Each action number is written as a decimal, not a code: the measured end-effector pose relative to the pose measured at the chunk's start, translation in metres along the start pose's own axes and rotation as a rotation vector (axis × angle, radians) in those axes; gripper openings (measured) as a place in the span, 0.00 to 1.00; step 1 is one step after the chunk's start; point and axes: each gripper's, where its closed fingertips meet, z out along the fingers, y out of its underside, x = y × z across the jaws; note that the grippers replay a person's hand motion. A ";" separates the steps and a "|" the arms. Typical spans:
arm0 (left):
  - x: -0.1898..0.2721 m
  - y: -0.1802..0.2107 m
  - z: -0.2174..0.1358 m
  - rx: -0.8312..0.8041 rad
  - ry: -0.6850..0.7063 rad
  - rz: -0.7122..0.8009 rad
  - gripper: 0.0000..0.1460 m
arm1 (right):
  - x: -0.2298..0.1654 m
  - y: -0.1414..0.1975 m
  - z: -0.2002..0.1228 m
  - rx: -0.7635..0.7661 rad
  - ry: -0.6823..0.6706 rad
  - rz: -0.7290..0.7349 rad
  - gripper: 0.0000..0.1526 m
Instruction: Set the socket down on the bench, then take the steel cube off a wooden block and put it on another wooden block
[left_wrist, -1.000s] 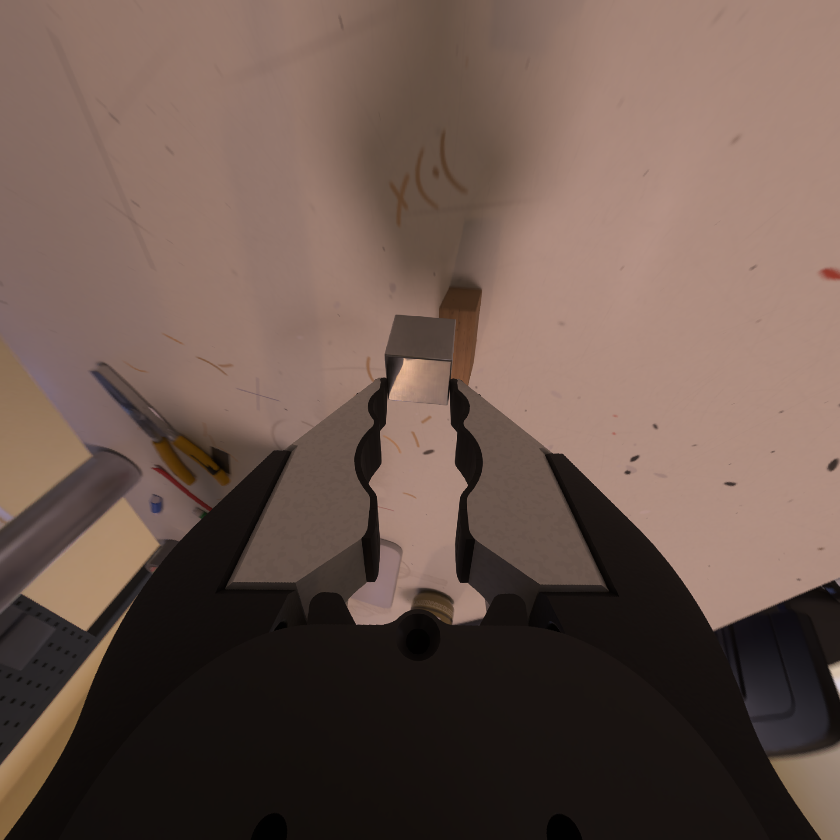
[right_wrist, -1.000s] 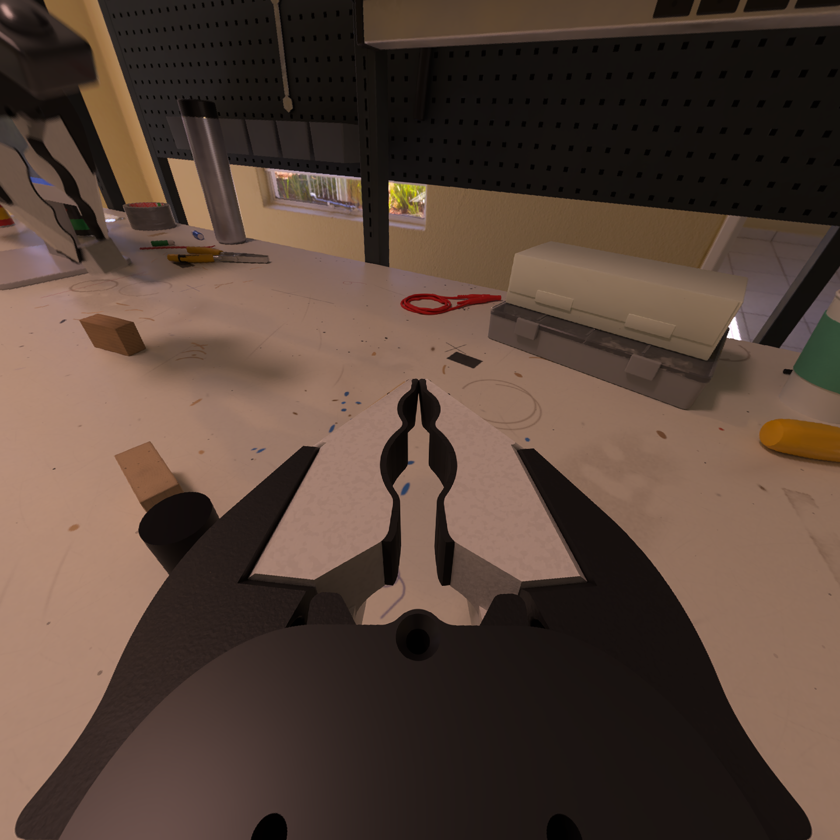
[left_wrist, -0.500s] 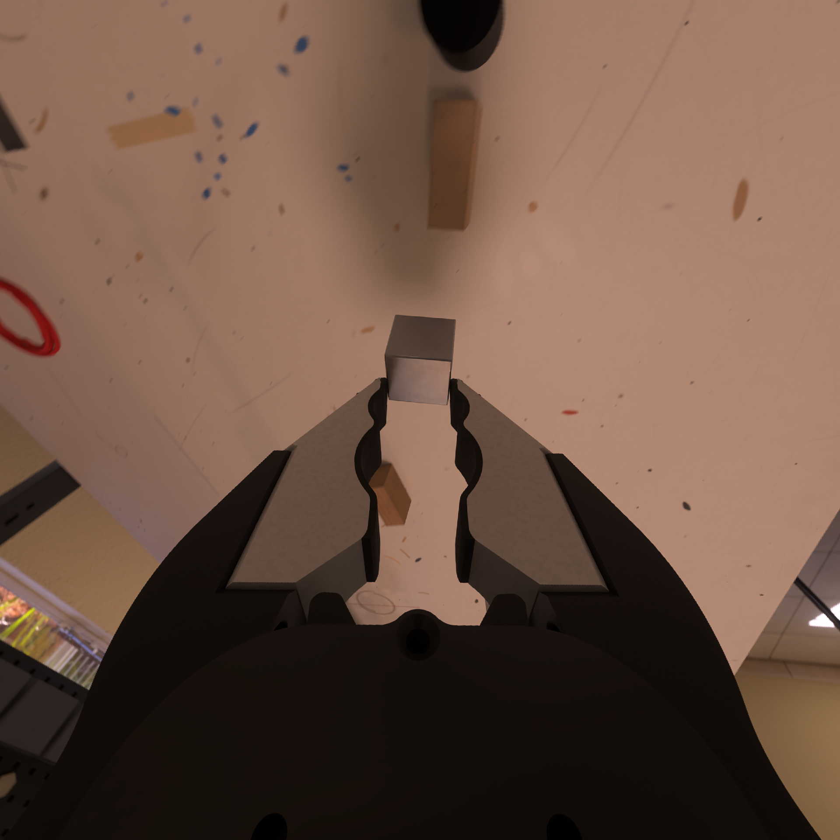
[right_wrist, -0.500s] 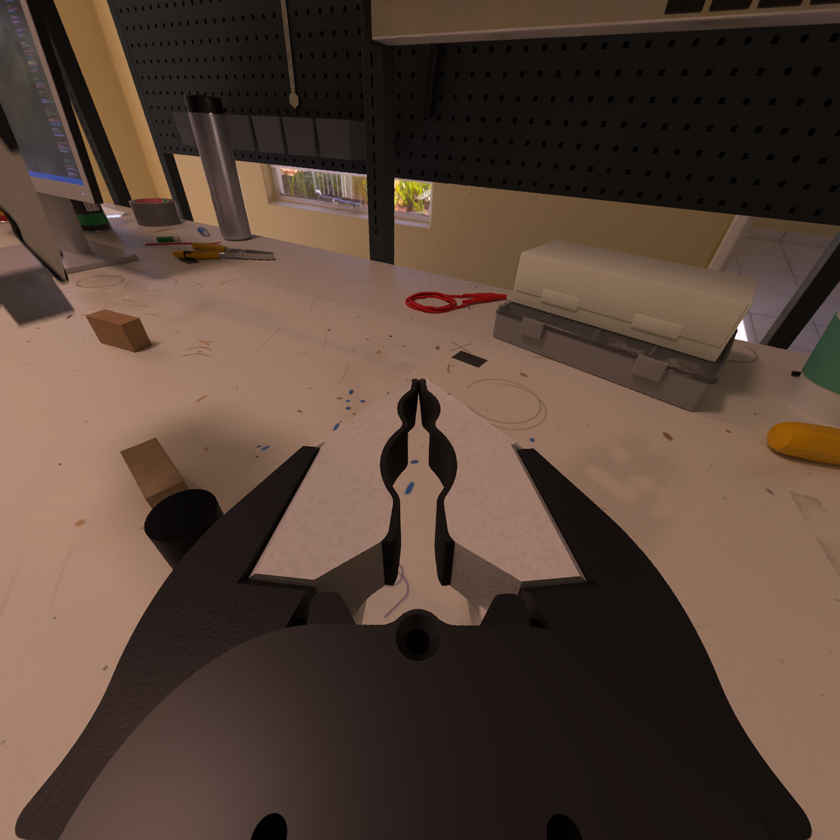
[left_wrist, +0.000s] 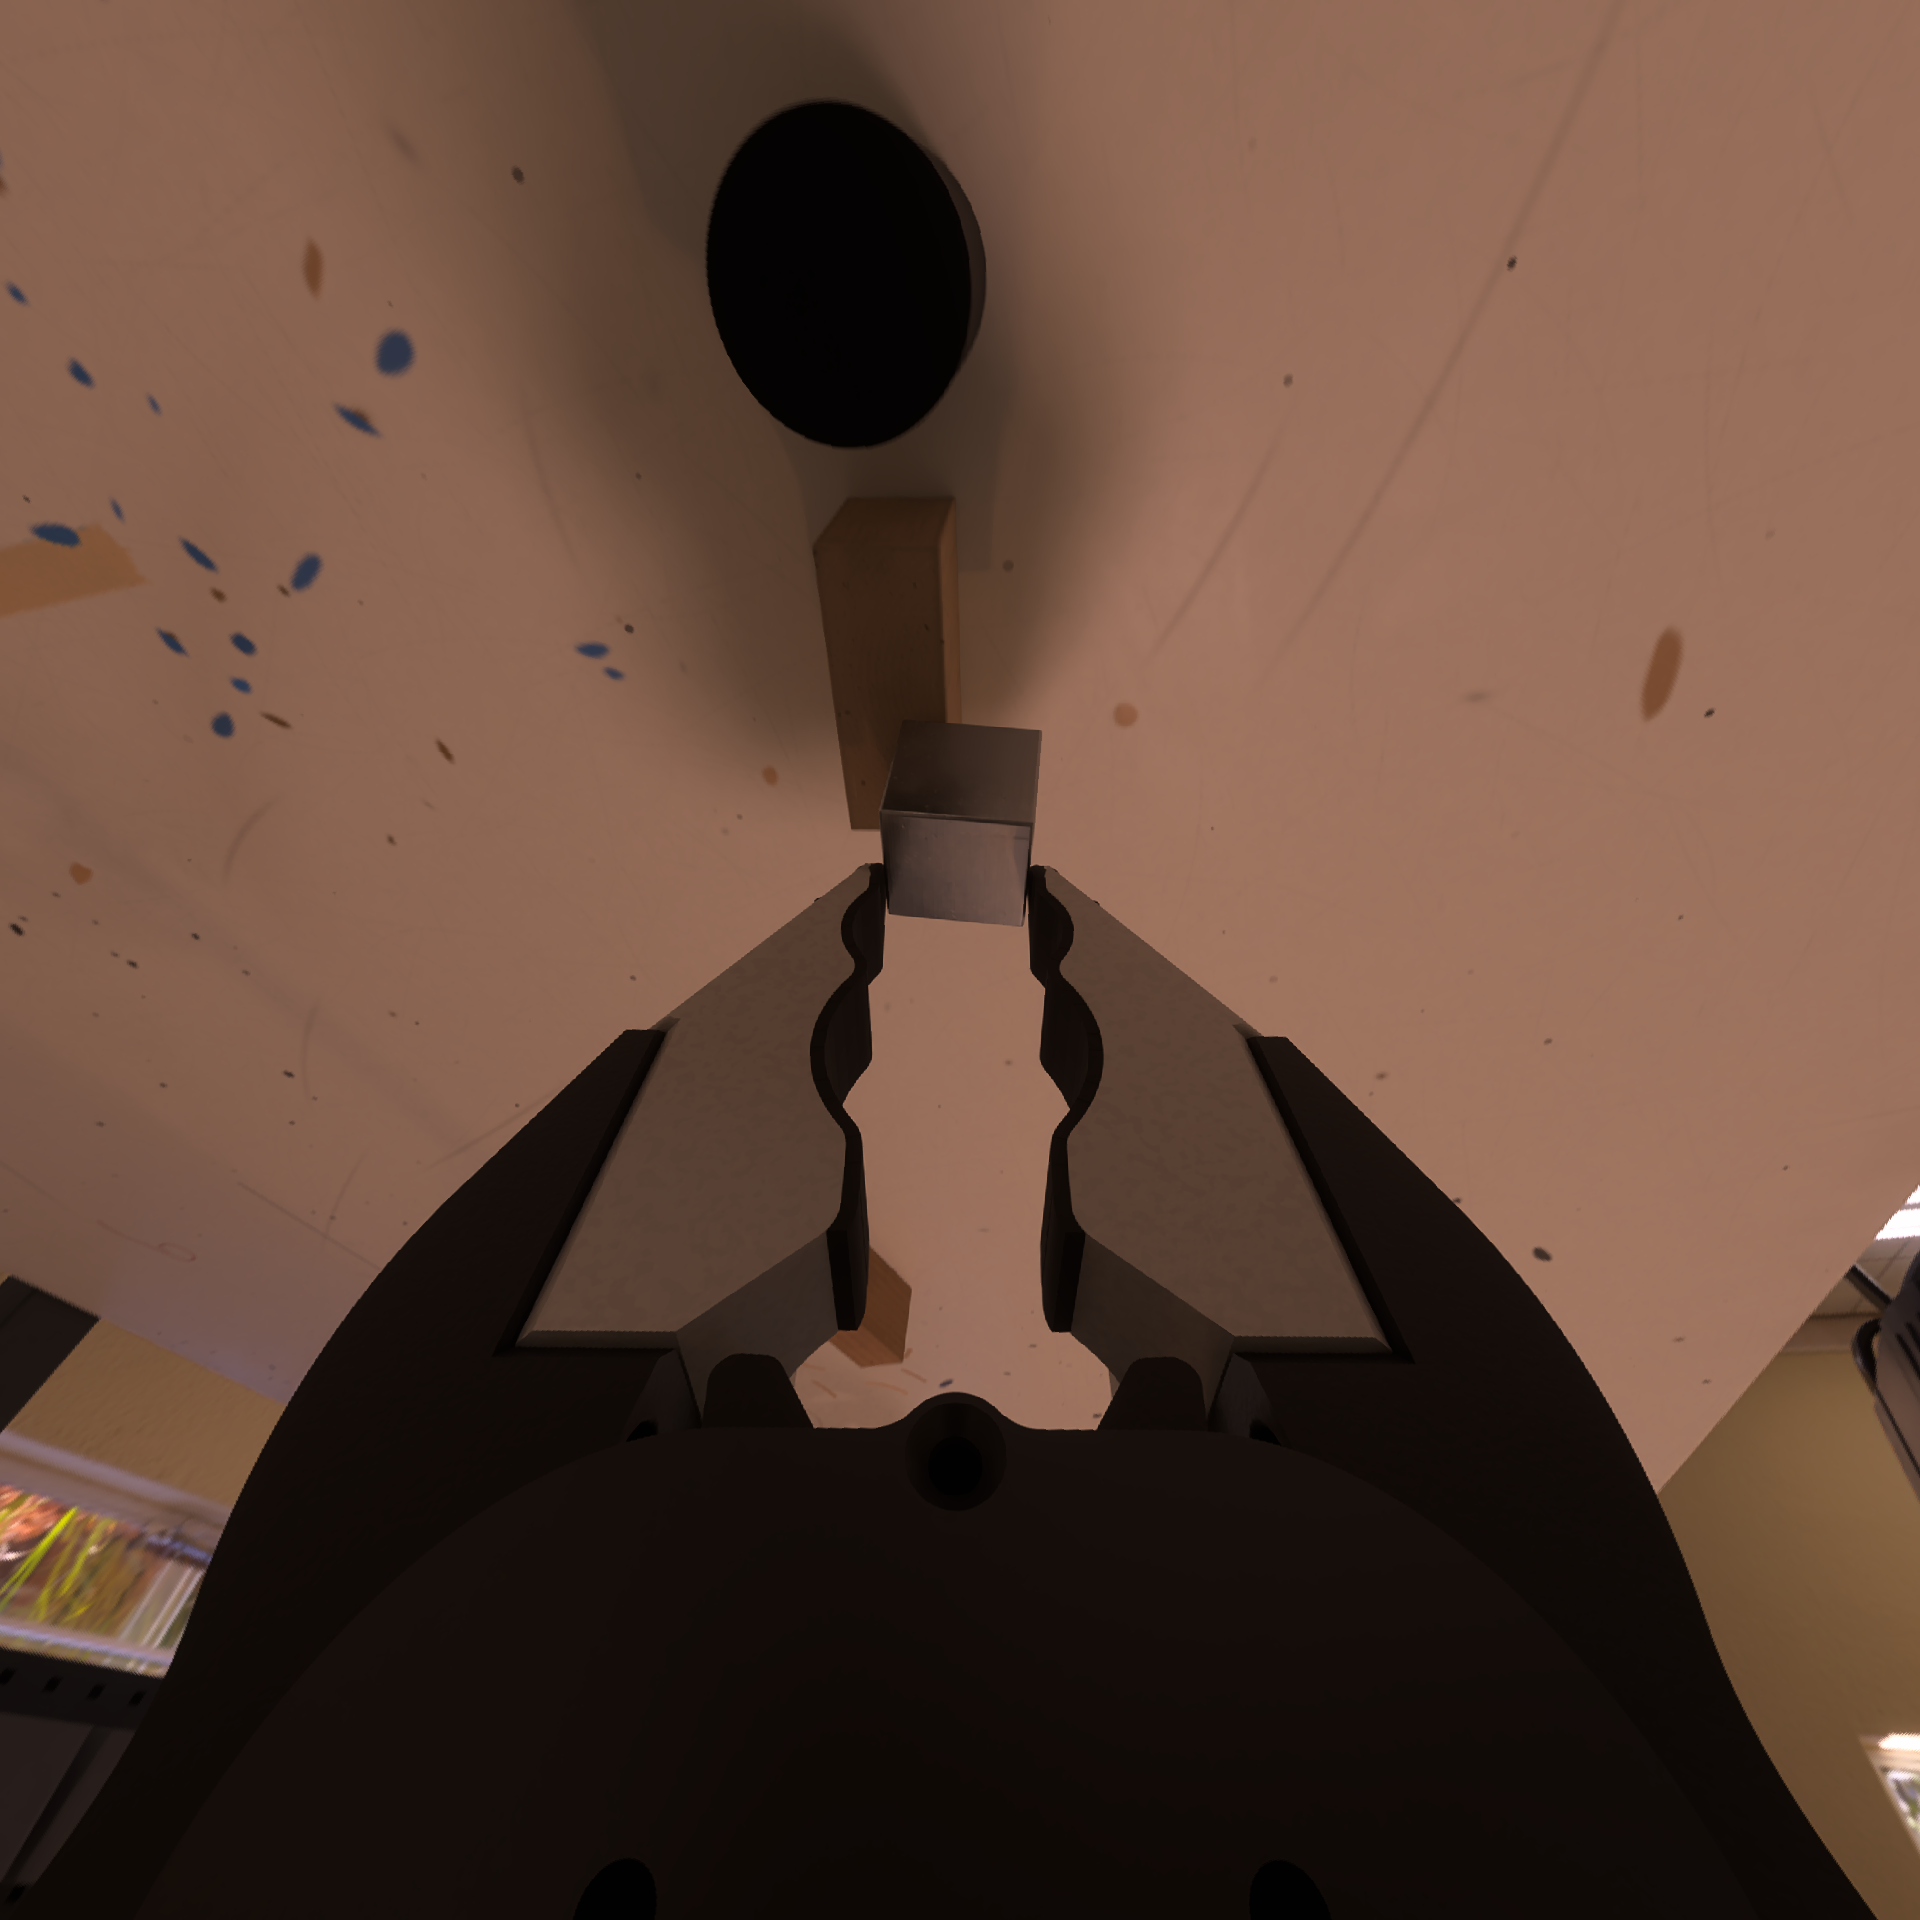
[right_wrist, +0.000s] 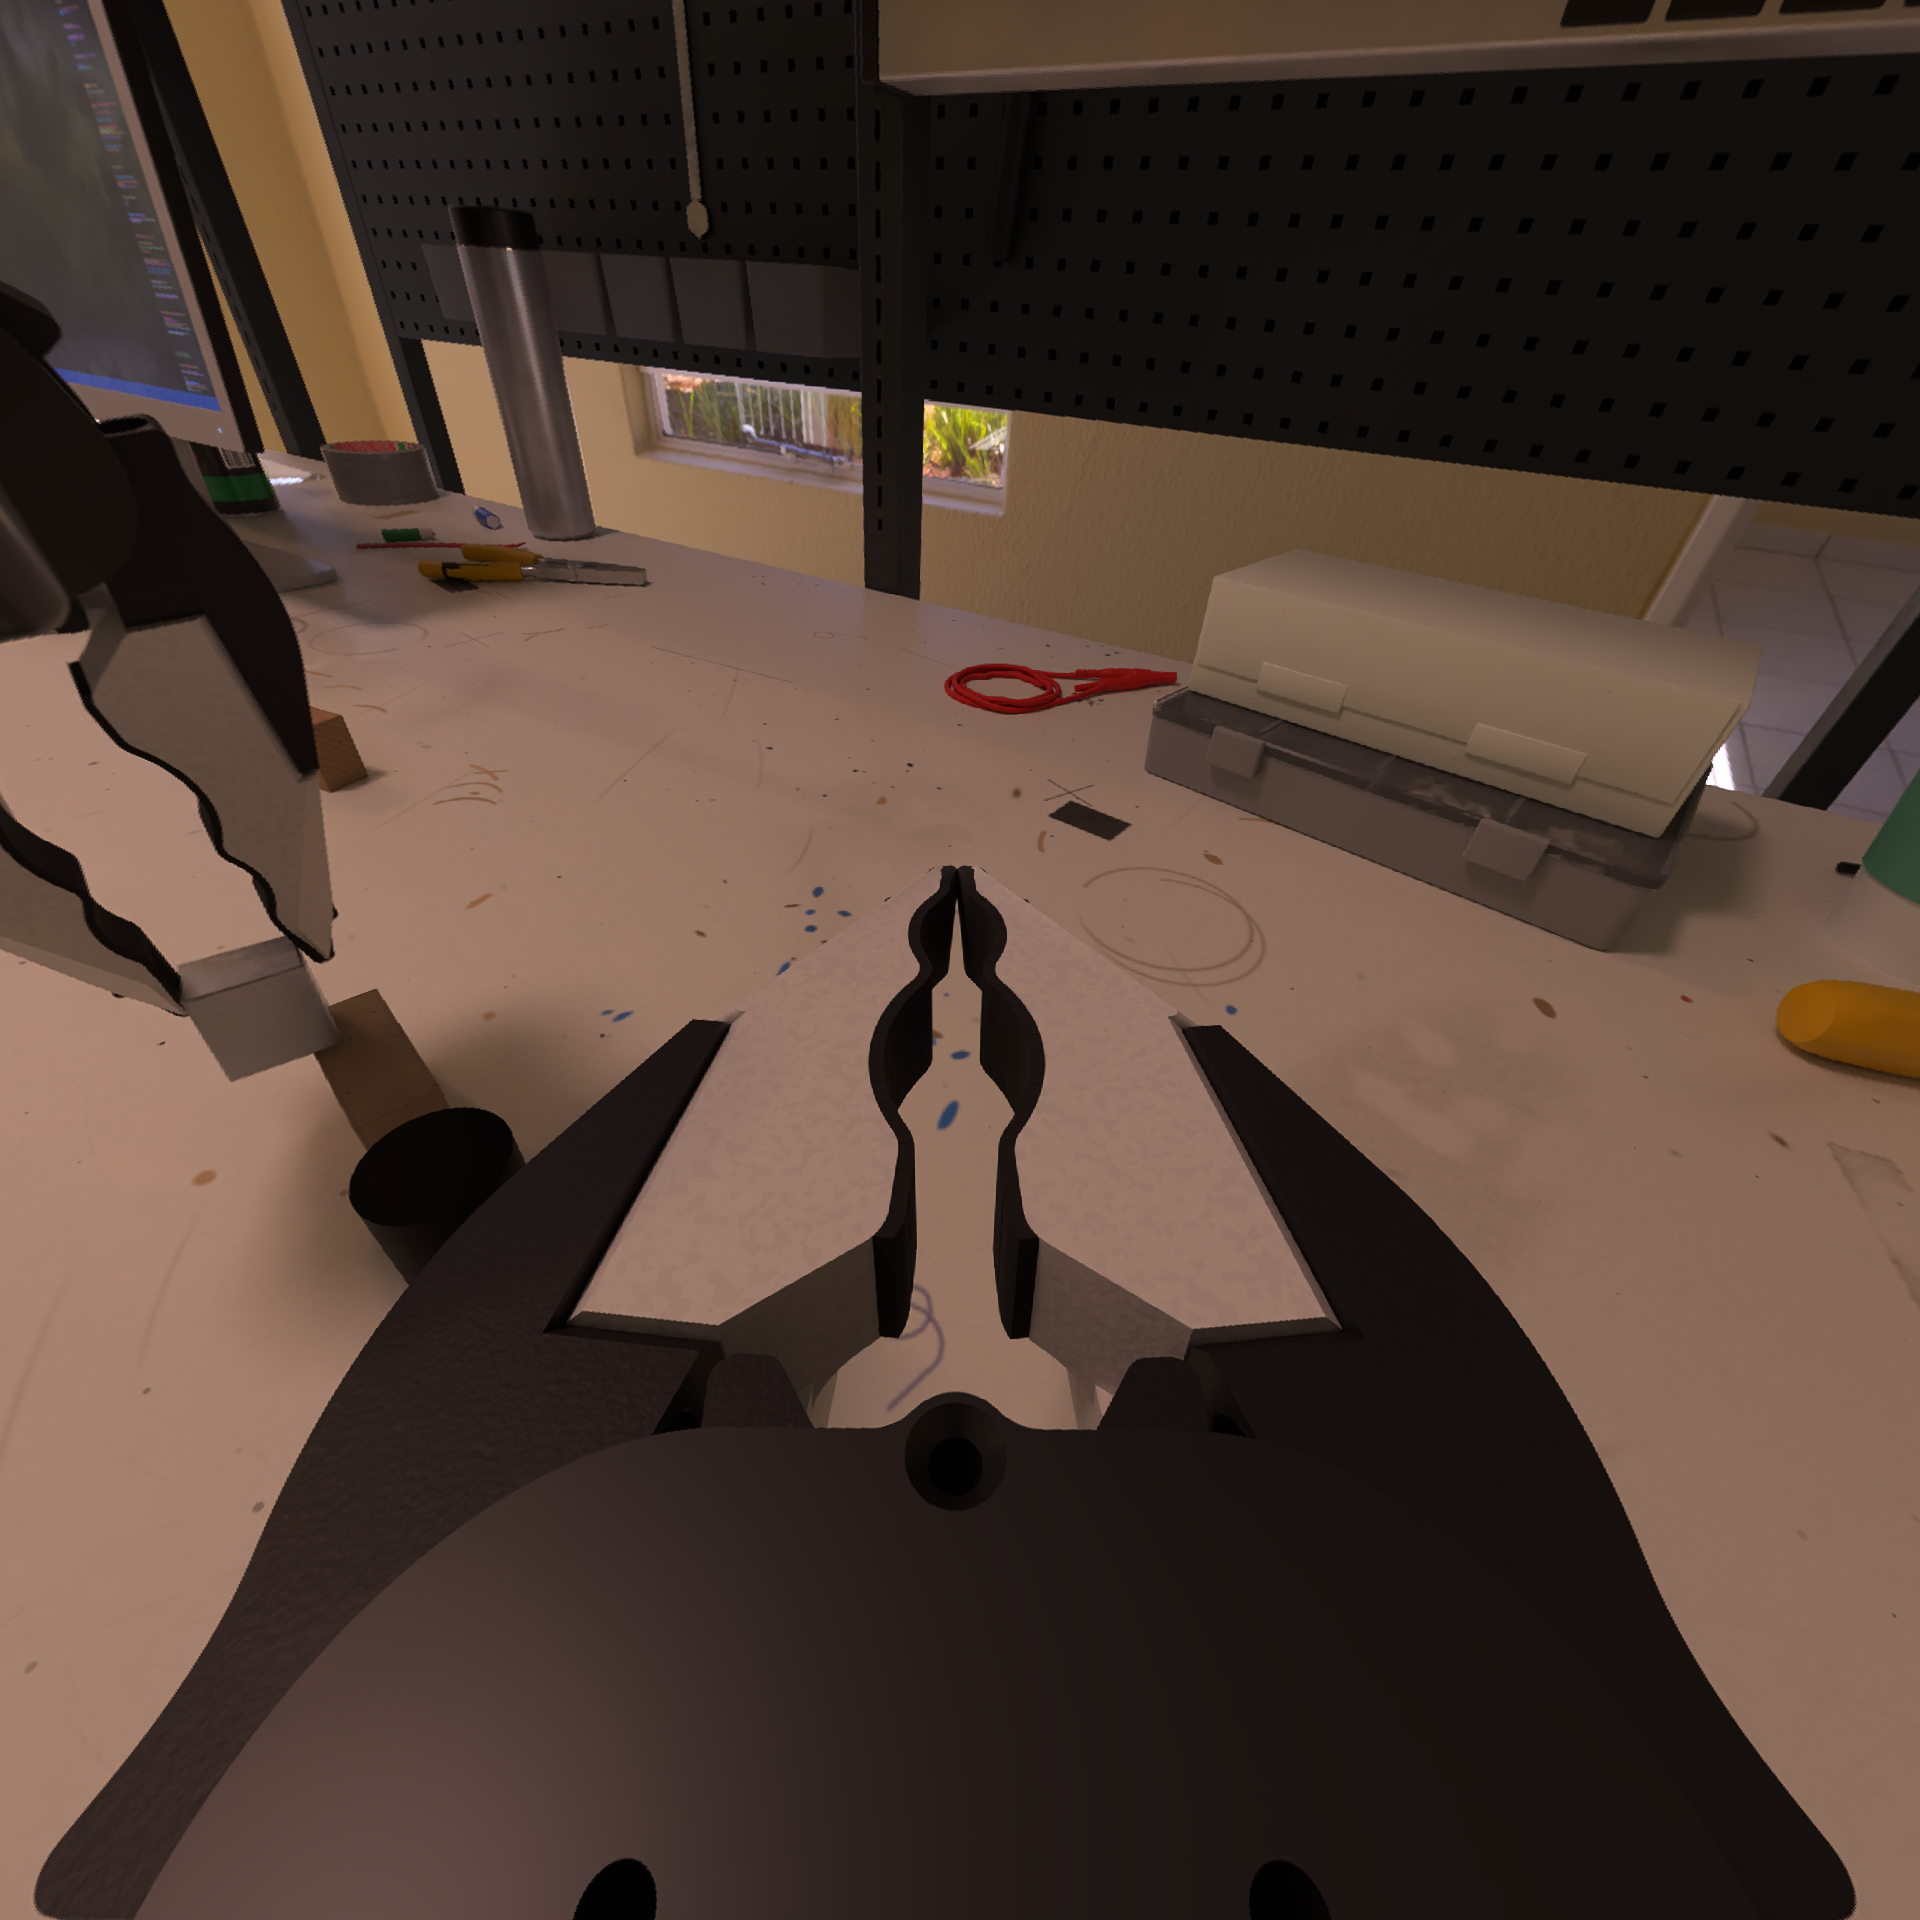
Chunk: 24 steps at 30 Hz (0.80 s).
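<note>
Two tongs: left tongs (left_wrist: 956, 891) clamped on steel cube (left_wrist: 961, 831), hovering just shy of wooden block (left_wrist: 891, 634) stretching toward 12 o'clock, socket (left_wrist: 836, 272) beyond on bench (left_wrist: 1455, 520); right tongs (right_wrist: 956, 878) pinched together, empty.

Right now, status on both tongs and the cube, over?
Left tongs shut on steel cube, held above wooden block. Right tongs shut, empty. Socket on bench beside that block, crowding it.
</note>
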 end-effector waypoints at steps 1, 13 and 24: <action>-0.001 -0.002 0.001 0.011 0.006 -0.007 0.19 | 0.000 0.000 0.000 0.000 0.000 0.000 0.00; -0.022 -0.022 -0.017 0.288 -0.073 -0.095 0.33 | -0.040 0.012 -0.001 -0.113 -0.265 -0.054 0.03; -0.045 -0.044 -0.060 0.974 -0.248 -0.332 0.31 | -0.109 0.084 -0.020 -0.552 -0.619 -0.231 0.38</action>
